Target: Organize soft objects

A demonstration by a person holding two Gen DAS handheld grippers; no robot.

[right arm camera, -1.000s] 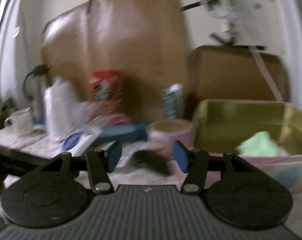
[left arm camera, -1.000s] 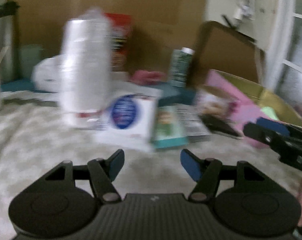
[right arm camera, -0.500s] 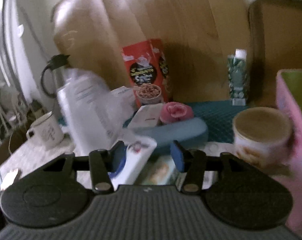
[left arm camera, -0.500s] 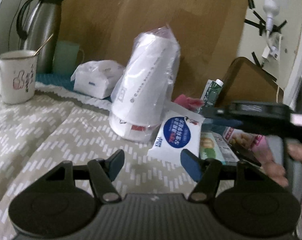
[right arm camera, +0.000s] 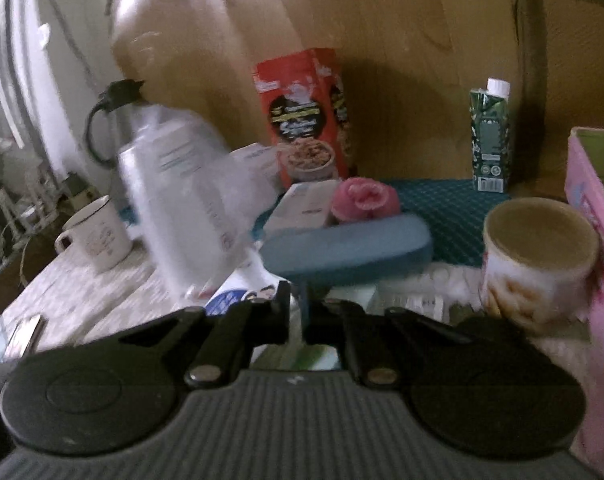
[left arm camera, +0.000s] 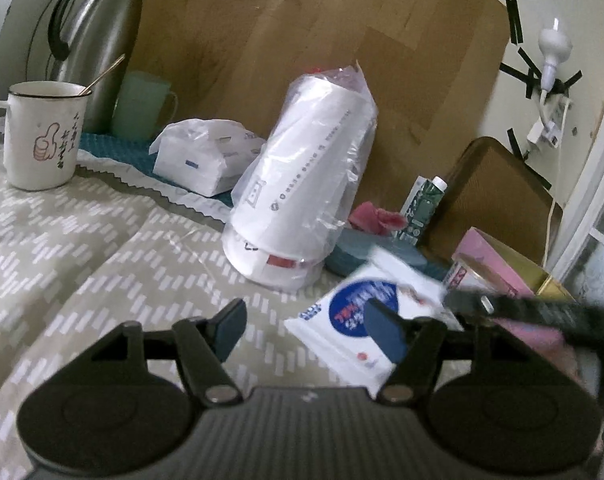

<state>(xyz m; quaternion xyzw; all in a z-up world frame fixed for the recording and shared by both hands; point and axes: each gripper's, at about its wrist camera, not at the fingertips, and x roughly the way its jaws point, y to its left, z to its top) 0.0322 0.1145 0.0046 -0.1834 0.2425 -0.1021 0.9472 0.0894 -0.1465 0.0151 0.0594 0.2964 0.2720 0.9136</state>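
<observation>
Pinching a white, blue-labelled soft pack (left arm camera: 366,320), right tool (right arm camera: 297,312).

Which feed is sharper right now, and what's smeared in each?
Left wrist view: mostly sharp, mug and flask crisp; only the wipes pack at right is smeared. Right wrist view: dim and motion-blurred throughout, the cup stack worst.

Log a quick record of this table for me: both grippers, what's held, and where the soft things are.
left gripper: open, empty, above the cloth
right gripper: just closed, shut on the wipes pack edge
wipes pack: in front of the bagged cups
tissue pack: farther back, right of the mug
pink cloth: rolled, behind the blue case
</observation>
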